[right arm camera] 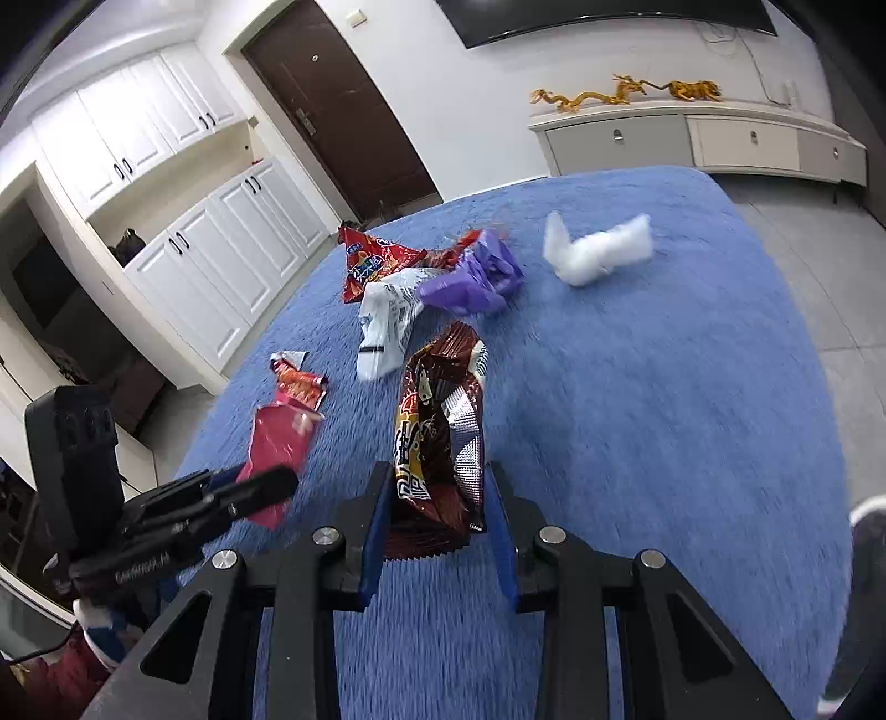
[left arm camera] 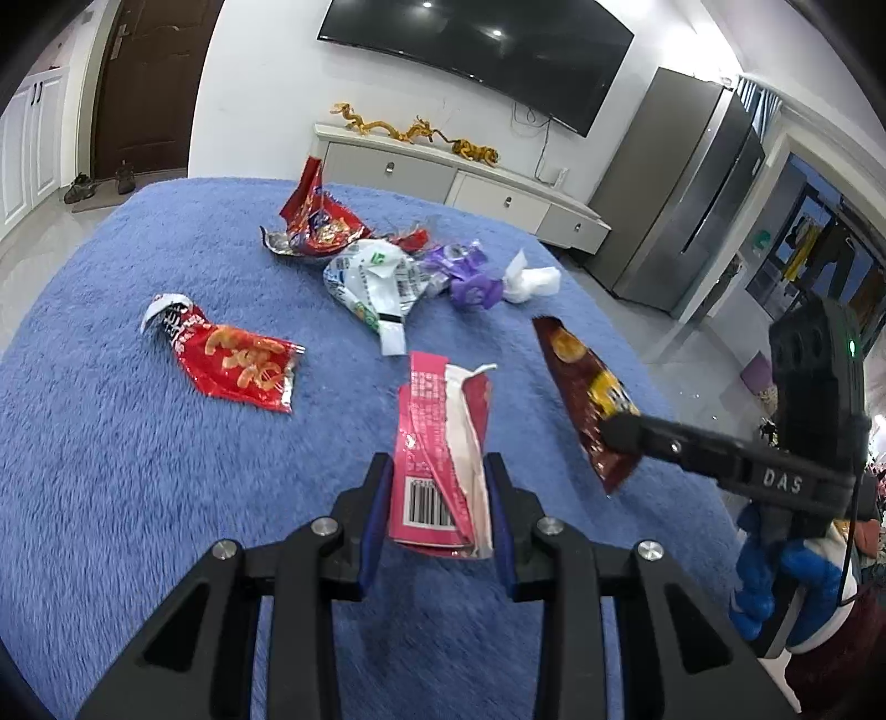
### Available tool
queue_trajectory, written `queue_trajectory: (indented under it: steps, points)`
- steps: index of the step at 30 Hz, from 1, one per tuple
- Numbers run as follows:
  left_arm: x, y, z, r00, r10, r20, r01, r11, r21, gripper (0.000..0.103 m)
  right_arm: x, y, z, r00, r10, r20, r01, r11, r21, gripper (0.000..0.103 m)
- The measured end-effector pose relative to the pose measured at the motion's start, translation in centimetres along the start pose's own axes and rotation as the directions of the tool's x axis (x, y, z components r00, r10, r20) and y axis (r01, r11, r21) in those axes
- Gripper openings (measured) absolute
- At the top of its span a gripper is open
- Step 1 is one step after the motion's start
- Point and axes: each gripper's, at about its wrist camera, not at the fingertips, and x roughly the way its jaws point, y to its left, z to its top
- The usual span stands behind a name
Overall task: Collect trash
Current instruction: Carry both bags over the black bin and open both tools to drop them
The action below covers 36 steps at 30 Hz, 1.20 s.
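My left gripper (left arm camera: 437, 471) is shut on a pink and white wrapper (left arm camera: 443, 437), held above the blue fuzzy cover (left arm camera: 111, 443). My right gripper (right arm camera: 434, 476) is shut on a dark brown snack bag (right arm camera: 437, 421), lifted off the cover; it shows in the left wrist view (left arm camera: 581, 387) too. On the cover lie a red snack wrapper (left arm camera: 238, 363), a red foil bag (left arm camera: 321, 221), a white printed bag (left arm camera: 376, 282), a purple wrapper (left arm camera: 468, 274) and a white tissue (left arm camera: 531, 282).
A white TV cabinet (left arm camera: 470, 183) with gold dragon figures stands behind, under a wall TV (left arm camera: 476, 50). A steel fridge (left arm camera: 686, 199) is at the right. A brown door (right arm camera: 338, 105) and white cupboards (right arm camera: 210, 249) stand at the left. Tiled floor surrounds the cover.
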Motion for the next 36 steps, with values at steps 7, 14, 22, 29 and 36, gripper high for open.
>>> queue_trajectory:
  steps: [7, 14, 22, 29, 36]
  points:
    - [-1.7, -3.0, -0.4, 1.000, 0.000, 0.021, -0.001, 0.999, 0.049, 0.031, -4.7, -1.9, -2.3, 0.997, -0.050, 0.054, 0.048, 0.998, 0.046, 0.030]
    - [-1.0, -8.3, 0.0, 0.999, -0.051, 0.009, 0.049, 0.990, 0.131, 0.030, -9.7, -5.9, -4.5, 0.983, -0.135, 0.127, 0.116, 0.982, 0.146, 0.030]
    - [3.5, -17.9, 0.1, 0.978, -0.186, -0.095, 0.204, 0.948, 0.243, 0.030, -15.5, -13.7, -8.5, 0.943, -0.290, 0.167, 0.226, 0.919, 0.322, 0.030]
    - [10.5, -27.9, 0.3, 0.940, -0.251, -0.229, 0.319, 0.886, 0.337, 0.030, -19.0, -21.2, -11.7, 0.901, -0.408, 0.149, 0.298, 0.830, 0.472, 0.030]
    - [17.8, -36.3, -0.1, 0.910, -0.241, -0.339, 0.368, 0.845, 0.388, 0.031, -19.7, -27.6, -13.5, 0.872, -0.480, 0.098, 0.349, 0.750, 0.562, 0.031]
